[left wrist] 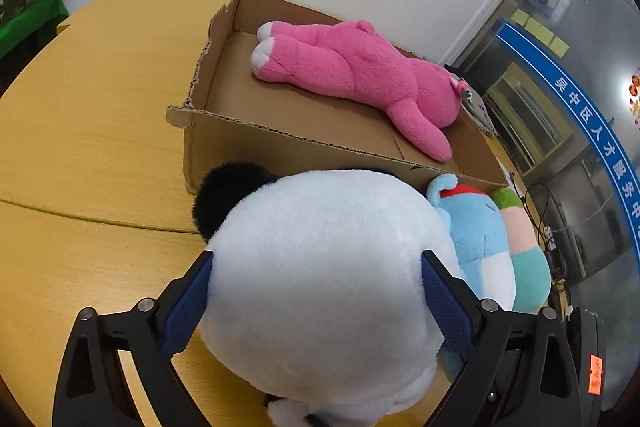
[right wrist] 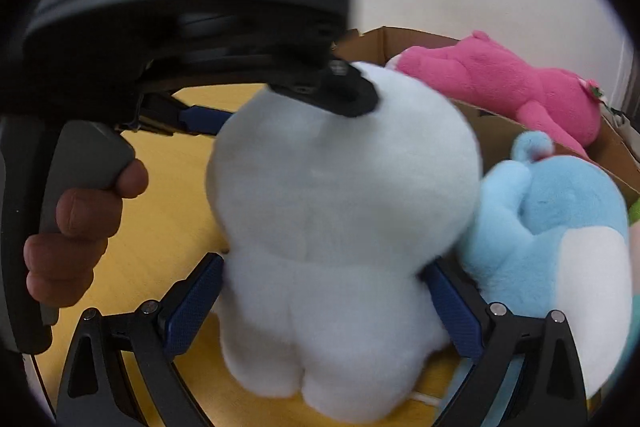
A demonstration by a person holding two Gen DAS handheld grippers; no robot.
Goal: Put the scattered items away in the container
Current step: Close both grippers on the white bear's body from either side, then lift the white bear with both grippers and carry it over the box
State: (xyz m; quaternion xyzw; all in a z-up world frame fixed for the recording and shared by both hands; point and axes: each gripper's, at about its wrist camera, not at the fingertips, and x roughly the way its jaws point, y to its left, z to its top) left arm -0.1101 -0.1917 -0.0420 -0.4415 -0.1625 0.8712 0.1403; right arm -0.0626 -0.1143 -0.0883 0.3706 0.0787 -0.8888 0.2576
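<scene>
Left wrist view: the white plush [left wrist: 320, 267] is bracketed by both wide-spread grippers [left wrist: 316, 267] [right wrist: 324, 267], pads at its flanks, firm grip uncertain; closing, then lifting into the cardboard box [left wrist: 304, 143], seems called for.

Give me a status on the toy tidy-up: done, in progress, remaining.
Done: the pink plush lies in the cardboard box. In hand: the left tool and right tool both straddle the white plush on the table; whether either is squeezing yet is unclear. Left: that plush, the blue plush and the green-and-pink plush beside the box.
</scene>
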